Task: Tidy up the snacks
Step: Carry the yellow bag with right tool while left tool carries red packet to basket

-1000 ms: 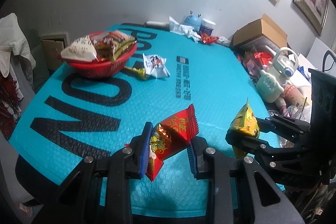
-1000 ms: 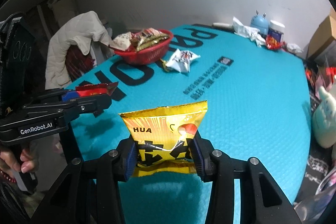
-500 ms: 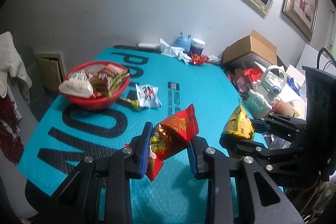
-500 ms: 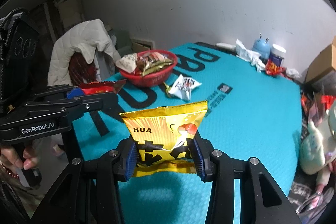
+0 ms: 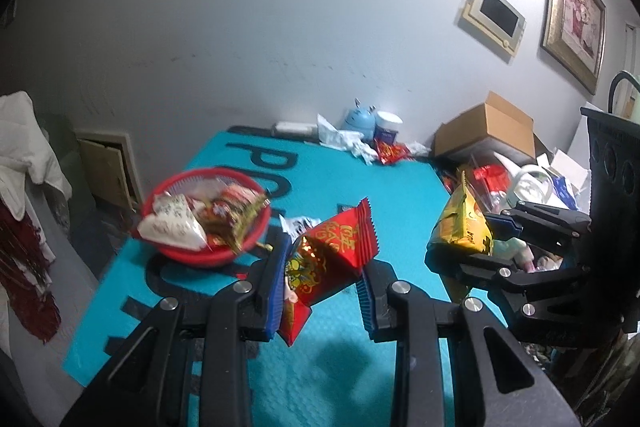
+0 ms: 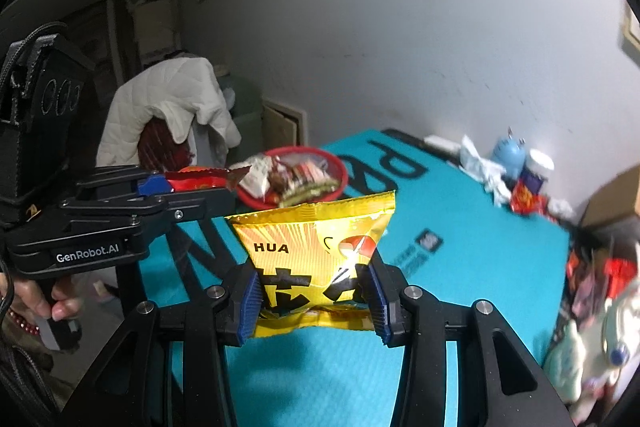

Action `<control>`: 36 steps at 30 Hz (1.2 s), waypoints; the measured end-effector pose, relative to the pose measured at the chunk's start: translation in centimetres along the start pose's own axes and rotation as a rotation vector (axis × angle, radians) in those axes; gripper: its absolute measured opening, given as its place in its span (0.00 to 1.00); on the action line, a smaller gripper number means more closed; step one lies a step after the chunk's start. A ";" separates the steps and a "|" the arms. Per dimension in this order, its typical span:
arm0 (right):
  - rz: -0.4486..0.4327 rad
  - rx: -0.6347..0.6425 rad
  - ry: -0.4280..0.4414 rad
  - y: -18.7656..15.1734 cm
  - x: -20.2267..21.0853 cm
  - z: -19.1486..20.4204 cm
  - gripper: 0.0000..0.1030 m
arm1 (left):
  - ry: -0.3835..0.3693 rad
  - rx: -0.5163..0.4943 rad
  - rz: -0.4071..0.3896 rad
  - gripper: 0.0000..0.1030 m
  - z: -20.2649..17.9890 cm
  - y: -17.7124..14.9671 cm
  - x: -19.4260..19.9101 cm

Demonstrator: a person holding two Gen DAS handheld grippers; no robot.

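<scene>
Left wrist view, my left tongs [image 5: 324, 279]: clamped on a red snack packet with gold print [image 5: 332, 255]; the blue pads pinch its lower half and it sticks up tilted, clear of the tabletop [image 5: 360, 183].
Right wrist view, my right tongs [image 6: 314, 297]: closed on a yellow snack bag marked HUA [image 6: 316, 259], gripped by both side edges, held upright with its printed face toward the camera, off the tabletop.
Tongs to each other: side by side above the near end of the teal mat; I see the right tongs and the yellow bag at the right of the left view, the left tongs and red packet at the left of the right view.
Hand [image 6: 40, 301]: it wraps the left handle at the lower left of the right view.
Red basket [image 5: 208, 255]: ahead and to the left on the mat, holding several packets, a white one [image 5: 172, 227] leaning over its near rim.
Loose packet [image 5: 298, 225]: white, on the mat just right of the basket.
Far end: blue round container [image 5: 358, 117], white-lidded jar [image 5: 387, 129], crumpled wrappers.
Right edge: open cardboard box [image 5: 486, 135] among clutter.
</scene>
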State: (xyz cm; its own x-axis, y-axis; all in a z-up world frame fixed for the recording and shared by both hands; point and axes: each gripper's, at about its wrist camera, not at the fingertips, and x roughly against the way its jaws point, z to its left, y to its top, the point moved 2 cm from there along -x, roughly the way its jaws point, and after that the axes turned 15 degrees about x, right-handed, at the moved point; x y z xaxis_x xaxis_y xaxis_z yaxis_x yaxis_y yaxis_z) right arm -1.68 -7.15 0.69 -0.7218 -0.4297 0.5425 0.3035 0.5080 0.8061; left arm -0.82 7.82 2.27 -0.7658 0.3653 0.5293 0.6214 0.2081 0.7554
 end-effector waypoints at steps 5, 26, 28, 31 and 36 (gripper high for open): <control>-0.025 0.016 0.022 1.9 -1.4 -0.4 0.43 | 0.027 -0.009 -0.043 0.29 1.0 2.3 0.2; -0.097 0.031 0.058 10.1 -11.1 -3.5 0.43 | 0.129 -0.027 -0.122 0.29 7.2 11.8 -4.9; -0.101 0.027 0.065 10.5 -12.1 -3.9 0.43 | 0.139 -0.019 -0.113 0.29 8.2 12.5 -6.0; -0.104 0.032 0.078 11.5 -14.1 -4.4 0.43 | 0.156 -0.008 -0.094 0.29 9.5 13.2 -7.5; -0.095 0.039 0.100 12.6 -17.0 -4.7 0.43 | 0.166 0.010 -0.028 0.29 11.3 13.6 -10.8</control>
State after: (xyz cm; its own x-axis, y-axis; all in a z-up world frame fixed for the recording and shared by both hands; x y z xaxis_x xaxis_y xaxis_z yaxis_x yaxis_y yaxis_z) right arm 17.38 3.05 2.75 -0.6799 -0.5486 0.4866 0.2110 0.4891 0.8463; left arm 17.77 16.97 2.50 -0.7989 0.2044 0.5657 0.6008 0.2253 0.7670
